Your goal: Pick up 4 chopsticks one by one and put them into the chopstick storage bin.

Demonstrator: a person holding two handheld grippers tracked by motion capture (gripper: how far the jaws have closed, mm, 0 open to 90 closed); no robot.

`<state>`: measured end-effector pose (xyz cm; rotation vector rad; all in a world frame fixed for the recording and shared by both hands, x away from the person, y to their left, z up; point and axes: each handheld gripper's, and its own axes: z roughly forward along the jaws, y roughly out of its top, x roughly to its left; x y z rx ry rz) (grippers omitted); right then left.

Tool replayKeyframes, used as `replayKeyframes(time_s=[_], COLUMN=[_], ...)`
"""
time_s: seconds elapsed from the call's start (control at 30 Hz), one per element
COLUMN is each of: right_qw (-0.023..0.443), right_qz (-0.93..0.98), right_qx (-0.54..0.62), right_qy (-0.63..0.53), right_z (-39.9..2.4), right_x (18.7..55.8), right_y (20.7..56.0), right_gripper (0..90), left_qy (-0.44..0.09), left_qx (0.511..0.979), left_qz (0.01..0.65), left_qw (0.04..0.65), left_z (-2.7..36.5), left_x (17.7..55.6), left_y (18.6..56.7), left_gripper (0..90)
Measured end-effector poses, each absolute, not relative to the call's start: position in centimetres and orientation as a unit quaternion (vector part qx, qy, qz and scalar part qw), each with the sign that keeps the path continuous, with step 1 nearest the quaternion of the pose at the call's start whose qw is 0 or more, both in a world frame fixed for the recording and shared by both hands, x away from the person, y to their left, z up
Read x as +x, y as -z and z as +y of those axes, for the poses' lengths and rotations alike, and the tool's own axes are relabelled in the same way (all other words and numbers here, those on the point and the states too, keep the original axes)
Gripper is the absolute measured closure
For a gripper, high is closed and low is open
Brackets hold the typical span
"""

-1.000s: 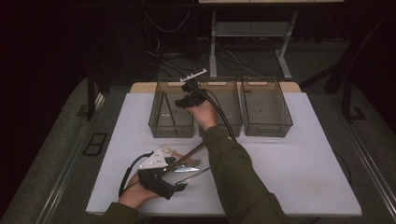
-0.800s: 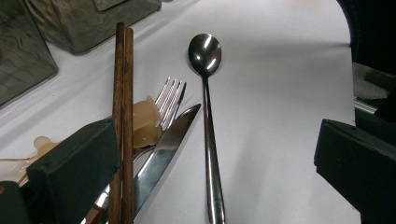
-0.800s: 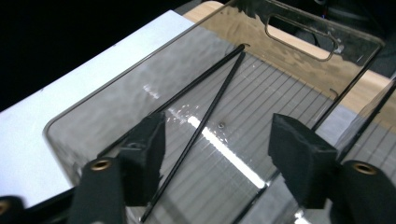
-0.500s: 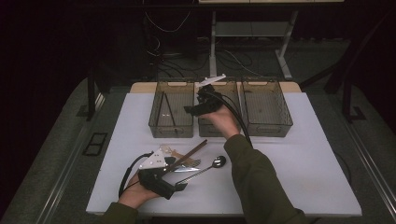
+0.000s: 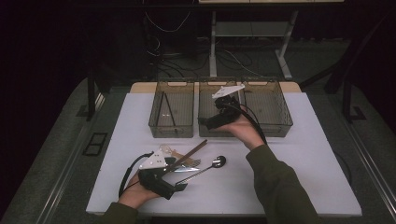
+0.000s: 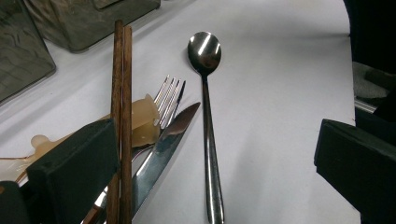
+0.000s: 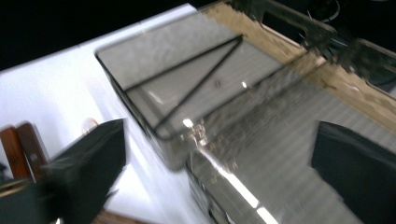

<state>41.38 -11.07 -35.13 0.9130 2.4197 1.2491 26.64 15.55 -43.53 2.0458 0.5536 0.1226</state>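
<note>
- The white table [image 5: 299, 154] carries three bins at its far edge: left bin [image 5: 171, 127], middle bin [image 5: 205, 100], right bin [image 5: 275, 116].
- The right gripper [image 5: 205, 122] hangs at the middle bin's near wall, well apart from the cutlery; its jaws have just been opening and nothing is between them.
- The left gripper [image 5: 180, 184] rests on the table at the pile, much the nearer hand, jaws wide apart and gripping nothing.
- The spoon [image 6: 208, 140] lies between those jaws, handle towards the gripper and bowl pointing away along the jaws' line.
- Wooden chopsticks [image 6: 121, 93], knife [image 6: 163, 144] and fork [image 6: 169, 95] crowd against the spoon's left side and the left jaw.
- Likely obstacle: the knife tip, just beside the spoon's handle.
</note>
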Motion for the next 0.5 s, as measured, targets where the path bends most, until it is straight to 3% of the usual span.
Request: replayKeyframes(time_s=[0.5], right_qw=[0.124], right_qz=[0.836], right_qx=[0.313], right_qy=[-0.434], right_z=[-16.4], right_x=[37.1], right_y=[37.3], right_gripper=[3.1], left_qy=[-0.056], left_qx=[0.845], left_qz=[0.229], left_qw=[0.481], left_z=[15.8], left_x=[26.6], left_y=[43.5], left_gripper=[0.0])
